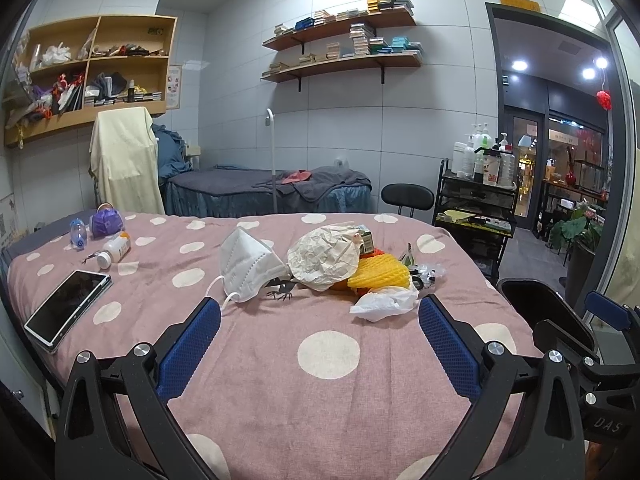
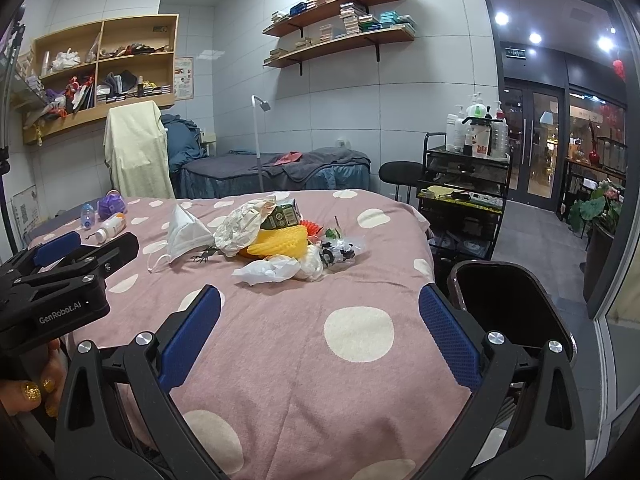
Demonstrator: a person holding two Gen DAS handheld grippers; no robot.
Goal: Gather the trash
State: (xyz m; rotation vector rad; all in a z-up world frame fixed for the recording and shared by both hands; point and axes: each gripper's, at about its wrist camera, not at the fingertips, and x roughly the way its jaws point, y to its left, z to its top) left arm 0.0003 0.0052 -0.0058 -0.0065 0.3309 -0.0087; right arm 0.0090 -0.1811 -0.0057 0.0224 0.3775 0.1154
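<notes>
- We take the pink polka-dot bedspread (image 1: 320,400) as the landmark; all positions below refer to it.
- A trash pile (image 1: 352,264) lies near the centre of the bedspread: crumpled paper (image 1: 324,256), a yellow foam net (image 1: 380,276), a white plastic bag (image 1: 384,302), a green carton (image 2: 282,214) and clear plastic wrap (image 2: 340,254), all touching or overlapping.
- A white face mask (image 1: 248,264) lies just beside the pile, on its left, with a small dark toy lizard (image 1: 280,290) between mask and paper.
- Towards the bedspread's left edge we see a tablet (image 1: 68,310), a white pill bottle (image 1: 114,250) on its side, a small clear bottle (image 1: 78,232) and a purple item (image 1: 106,220); all are well apart from the pile.
- Off the bedspread's right edge stands a dark bin (image 2: 512,304); behind it is a black trolley (image 1: 476,208) carrying bottles.
- Nothing lies on the bedspread between the grippers and the pile.
- Left gripper (image 1: 320,344): blue pads spread wide, holding nothing, hovering above the bedspread's near part and pointing at the pile.
- Right gripper (image 2: 320,336): pads equally wide, holding nothing and touching nothing, above the near part of the bedspread with the bin just beside its right finger.
- A hand (image 2: 36,384) with glittered nails grips the left gripper's handle at the bedspread's near left.
</notes>
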